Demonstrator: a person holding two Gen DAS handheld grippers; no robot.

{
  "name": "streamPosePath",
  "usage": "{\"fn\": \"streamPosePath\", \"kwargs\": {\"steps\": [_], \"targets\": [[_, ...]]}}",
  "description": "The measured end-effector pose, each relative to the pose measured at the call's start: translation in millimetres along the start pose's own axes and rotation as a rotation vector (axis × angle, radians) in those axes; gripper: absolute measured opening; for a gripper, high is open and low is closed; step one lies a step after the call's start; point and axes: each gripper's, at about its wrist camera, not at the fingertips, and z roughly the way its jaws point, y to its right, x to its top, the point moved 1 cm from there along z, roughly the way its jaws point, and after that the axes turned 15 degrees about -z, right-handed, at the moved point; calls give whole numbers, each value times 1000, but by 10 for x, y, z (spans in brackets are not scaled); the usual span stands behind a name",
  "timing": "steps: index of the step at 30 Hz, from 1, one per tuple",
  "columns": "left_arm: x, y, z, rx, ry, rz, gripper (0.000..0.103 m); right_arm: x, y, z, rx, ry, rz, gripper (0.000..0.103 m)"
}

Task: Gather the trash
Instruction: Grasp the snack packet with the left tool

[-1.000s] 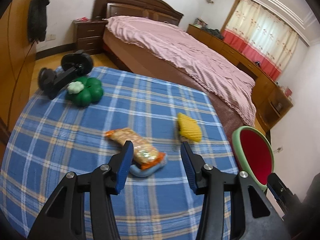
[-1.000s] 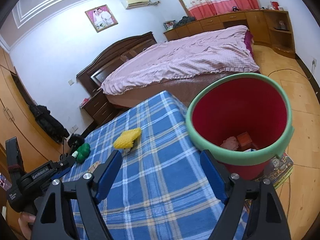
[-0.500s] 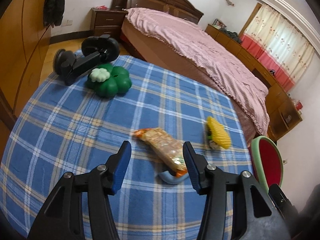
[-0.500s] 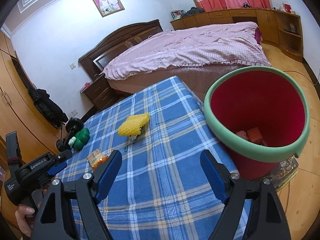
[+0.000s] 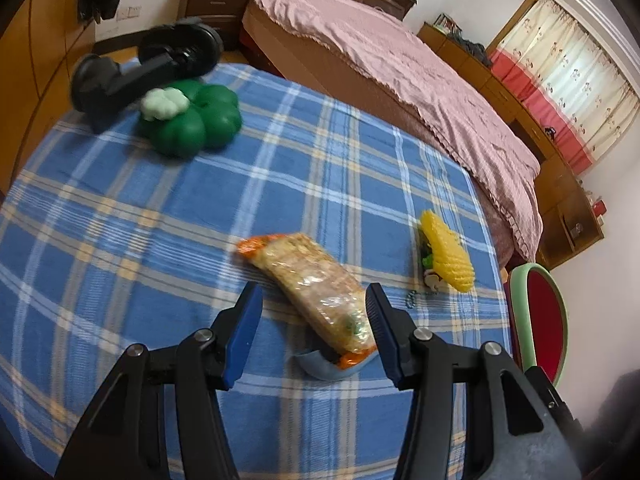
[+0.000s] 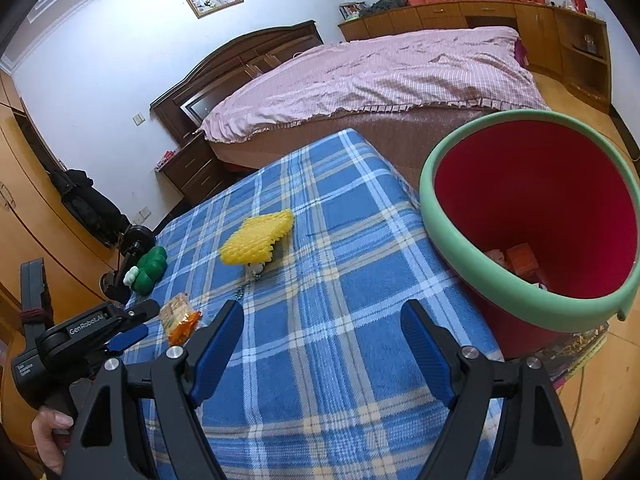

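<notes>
Two blue-padded jaws of the left gripper (image 5: 312, 320) stand spread wide, with the near end of a clear snack wrapper (image 5: 316, 286) lying between them, closer to the right-hand pad; whether that pad touches it I cannot tell. Under the wrapper's orange near tip sits a small pale-blue curved piece (image 5: 320, 364). Ahead and to the right of this gripper lies a yellow foam net (image 5: 446, 258) on the blue plaid cloth (image 5: 160, 240). Far ahead to the left rest a green pumpkin-shaped toy (image 5: 192, 120) and a black suction mount (image 5: 140, 68).

Over the same cloth, the right gripper (image 6: 322, 340) is spread wide and holds nothing. Just ahead on its right stands the red bin (image 6: 532, 232) with a green rim, beside the cloth's edge, some scraps at its bottom. Beyond is a pink-covered bed (image 6: 380, 76).
</notes>
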Motion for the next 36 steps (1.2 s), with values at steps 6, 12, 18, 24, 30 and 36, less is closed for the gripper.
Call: {"fn": "streamPosePath", "kwargs": {"steps": [6, 12, 18, 24, 30, 36], "targets": [[-38, 115, 170, 29, -22, 18, 55, -3, 91, 52, 13, -8, 18, 83], [-95, 185, 277, 50, -26, 44, 57, -29, 165, 87, 17, -16, 37, 83], [-128, 254, 310, 76, 4, 121, 57, -41, 181, 103, 21, -20, 42, 83], [-102, 186, 270, 36, -5, 117, 53, -43, 169, 118, 19, -22, 32, 83], [-27, 186, 153, 5, 24, 123, 53, 24, 90, 126, 15, -22, 6, 83], [127, 163, 25, 7, 90, 132, 53, 177, -51, 164, 17, -13, -36, 83]]}}
